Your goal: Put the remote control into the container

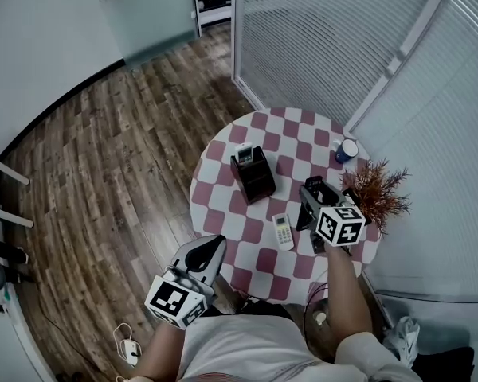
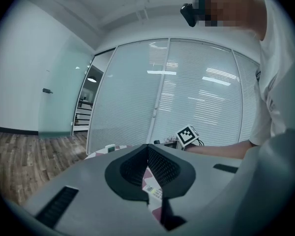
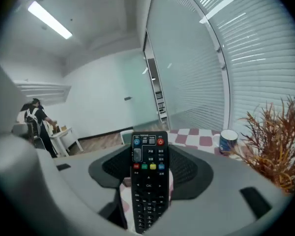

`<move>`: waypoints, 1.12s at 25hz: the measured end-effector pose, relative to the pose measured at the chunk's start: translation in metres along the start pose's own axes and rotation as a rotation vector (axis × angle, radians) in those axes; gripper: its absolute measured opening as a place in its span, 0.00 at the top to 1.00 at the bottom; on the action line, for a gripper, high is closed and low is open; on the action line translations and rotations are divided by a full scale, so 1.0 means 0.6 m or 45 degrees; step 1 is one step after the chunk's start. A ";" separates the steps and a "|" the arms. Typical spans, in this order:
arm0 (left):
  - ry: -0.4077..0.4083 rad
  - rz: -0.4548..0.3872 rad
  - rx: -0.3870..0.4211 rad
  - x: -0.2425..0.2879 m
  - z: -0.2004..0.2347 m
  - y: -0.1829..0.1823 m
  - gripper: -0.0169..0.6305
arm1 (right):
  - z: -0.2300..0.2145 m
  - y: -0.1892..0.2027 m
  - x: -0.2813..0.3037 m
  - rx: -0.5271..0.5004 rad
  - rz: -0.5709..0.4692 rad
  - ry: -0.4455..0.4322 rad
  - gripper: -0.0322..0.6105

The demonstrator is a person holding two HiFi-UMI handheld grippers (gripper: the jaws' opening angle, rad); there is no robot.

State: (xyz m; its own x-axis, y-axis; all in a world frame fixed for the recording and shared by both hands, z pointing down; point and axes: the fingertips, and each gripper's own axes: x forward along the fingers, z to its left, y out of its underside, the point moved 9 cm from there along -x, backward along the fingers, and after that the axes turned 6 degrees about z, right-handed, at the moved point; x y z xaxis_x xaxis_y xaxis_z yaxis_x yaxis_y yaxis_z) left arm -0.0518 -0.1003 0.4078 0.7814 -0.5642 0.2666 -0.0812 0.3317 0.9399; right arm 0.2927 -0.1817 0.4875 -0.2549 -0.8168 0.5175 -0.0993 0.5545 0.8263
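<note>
A black remote control (image 3: pixel 148 181) stands upright between the pads of my right gripper (image 3: pixel 148 154), which is shut on it. In the head view that gripper (image 1: pixel 312 197) hangs over the right side of the round checkered table (image 1: pixel 223 205). To its left is the black container (image 1: pixel 255 177), with a small pale device at its far end. A white remote (image 1: pixel 283 231) lies flat on the cloth between the container and the table's near edge. My left gripper (image 1: pixel 209 251) is at the near edge with its jaws together and nothing in them (image 2: pixel 148 151).
A blue mug (image 1: pixel 346 150) stands at the table's far right, and a dried reddish plant (image 1: pixel 376 193) is just right of my right gripper. Glass partitions with blinds close the far and right sides. Wooden floor lies to the left, and a person stands far off.
</note>
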 end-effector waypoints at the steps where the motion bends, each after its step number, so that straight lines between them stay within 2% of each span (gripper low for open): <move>1: 0.012 0.000 0.003 0.004 0.002 -0.003 0.96 | 0.012 -0.015 0.002 0.003 -0.026 -0.038 0.57; 8: 0.094 -0.001 -0.046 0.011 0.036 0.002 0.96 | 0.092 -0.087 0.052 -0.079 -0.282 -0.182 0.57; 15: 0.080 0.038 -0.082 0.018 0.100 0.015 0.96 | 0.135 -0.123 0.143 -0.099 -0.464 -0.213 0.57; 22: 0.061 0.077 -0.116 0.013 0.160 0.025 0.96 | 0.142 -0.121 0.216 -0.079 -0.464 -0.188 0.57; 28: 0.049 0.106 -0.124 0.008 0.178 0.032 0.96 | 0.131 -0.085 0.233 -0.080 -0.416 -0.149 0.57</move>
State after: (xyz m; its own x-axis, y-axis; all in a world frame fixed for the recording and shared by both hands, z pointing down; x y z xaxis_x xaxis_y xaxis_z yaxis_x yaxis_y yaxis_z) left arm -0.1153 -0.1774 0.4499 0.7978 -0.5027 0.3328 -0.0878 0.4493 0.8891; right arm 0.1867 -0.3118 0.5002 -0.3284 -0.9236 0.1977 -0.1350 0.2530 0.9580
